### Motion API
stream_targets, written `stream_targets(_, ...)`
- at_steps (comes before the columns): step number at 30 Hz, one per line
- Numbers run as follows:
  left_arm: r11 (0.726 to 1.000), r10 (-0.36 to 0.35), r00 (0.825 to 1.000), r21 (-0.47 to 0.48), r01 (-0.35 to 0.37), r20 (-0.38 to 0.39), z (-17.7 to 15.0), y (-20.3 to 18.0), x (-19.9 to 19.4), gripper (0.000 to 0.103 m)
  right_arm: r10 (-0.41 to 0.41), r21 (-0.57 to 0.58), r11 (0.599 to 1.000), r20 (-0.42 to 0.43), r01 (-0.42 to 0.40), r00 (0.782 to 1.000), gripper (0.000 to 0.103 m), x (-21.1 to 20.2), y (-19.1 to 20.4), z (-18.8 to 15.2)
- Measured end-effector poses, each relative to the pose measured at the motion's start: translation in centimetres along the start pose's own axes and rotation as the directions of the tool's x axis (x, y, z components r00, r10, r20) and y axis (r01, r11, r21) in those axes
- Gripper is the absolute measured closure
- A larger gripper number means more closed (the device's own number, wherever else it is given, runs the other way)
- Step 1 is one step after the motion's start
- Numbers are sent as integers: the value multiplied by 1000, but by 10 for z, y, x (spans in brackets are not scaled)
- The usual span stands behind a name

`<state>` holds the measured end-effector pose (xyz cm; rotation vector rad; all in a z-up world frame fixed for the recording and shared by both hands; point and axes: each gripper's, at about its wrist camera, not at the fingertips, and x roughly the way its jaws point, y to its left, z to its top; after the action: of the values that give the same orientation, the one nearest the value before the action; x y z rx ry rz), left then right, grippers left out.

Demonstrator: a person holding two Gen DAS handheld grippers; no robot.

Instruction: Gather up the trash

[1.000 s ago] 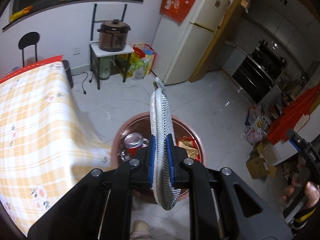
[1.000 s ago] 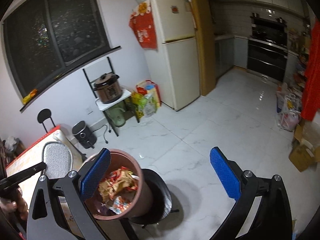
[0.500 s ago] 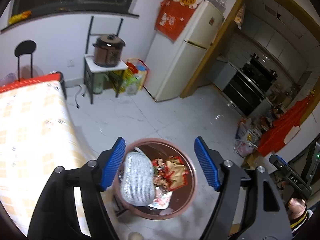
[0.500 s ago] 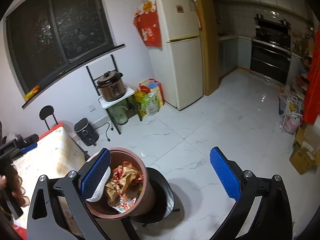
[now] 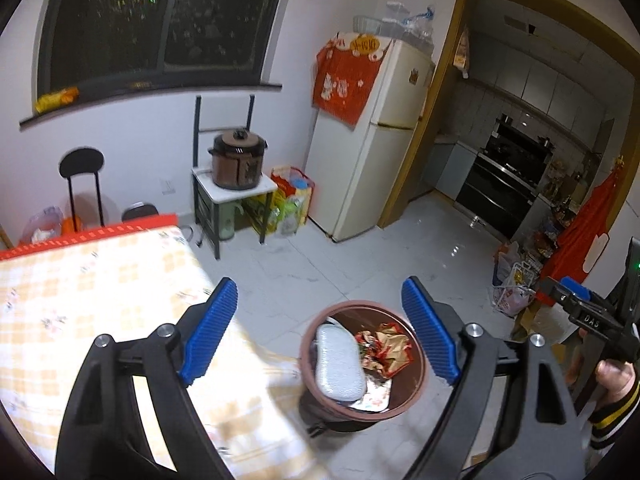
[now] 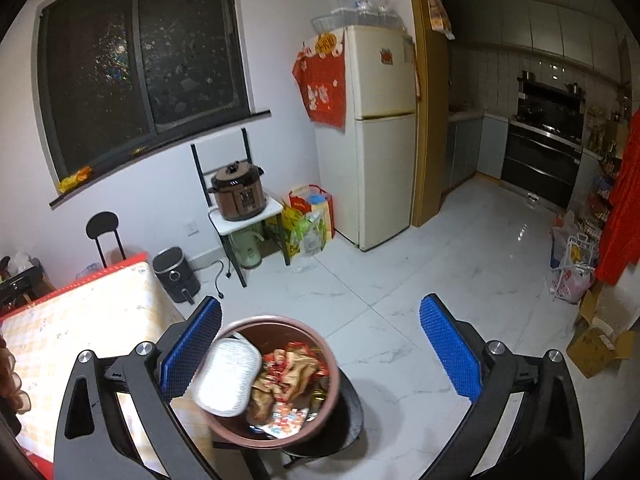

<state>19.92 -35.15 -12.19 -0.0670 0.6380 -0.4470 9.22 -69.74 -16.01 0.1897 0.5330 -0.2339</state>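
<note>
My left tongs (image 5: 320, 332) are wide open w/ nothing in them, up over the edge of the worktop (image 5: 92, 280) w/ its yellow check cloth. My right tongs (image 6: 320, 352) are wide open too, nothing in them. The brown bin (image 5: 416, 390) sits on a black stool (image 6: 352, 412) just beside the worktop, on the white floor (image 6: 400, 280). In the bin, on the side near the worktop, lies a white pad (image 5: 339, 366) leaning on the wall of the bin. Next to it are red & gold wrappers (image 5: 386, 350). Right view shows the same: pad (image 6: 226, 376) by my left blue finger (image 6: 192, 350), wrappers (image 6: 292, 372) beside it.
</note>
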Motion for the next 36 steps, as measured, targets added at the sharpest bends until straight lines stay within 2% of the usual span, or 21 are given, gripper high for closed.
stream_targets(8,997,31,997,68,-36,72,10,32,-68,19,-33,-37,999,58,35,998,5,-50,55,2)
stream_targets(11,995,33,994,94,-43,107,13,41,-89,8,-54,-49,997,70,58,996,5,-66,72,1)
stream_targets(14,991,25,991,127,-41,130,13,46,-108,8,-73,-56,995,82,78,994,5,-80,87,-2)
stream_targets(18,985,25,988,164,-50,152,11,51,-123,6,-92,-61,993,92,98,992,5,-93,103,-5)
stream_targets(23,985,23,986,165,-51,167,8,59,-135,6,-113,-73,990,87,119,990,5,-101,116,-7)
stream_targets(36,983,44,984,169,-74,173,1,68,-149,6,-129,-69,988,84,135,988,5,-110,122,-12)
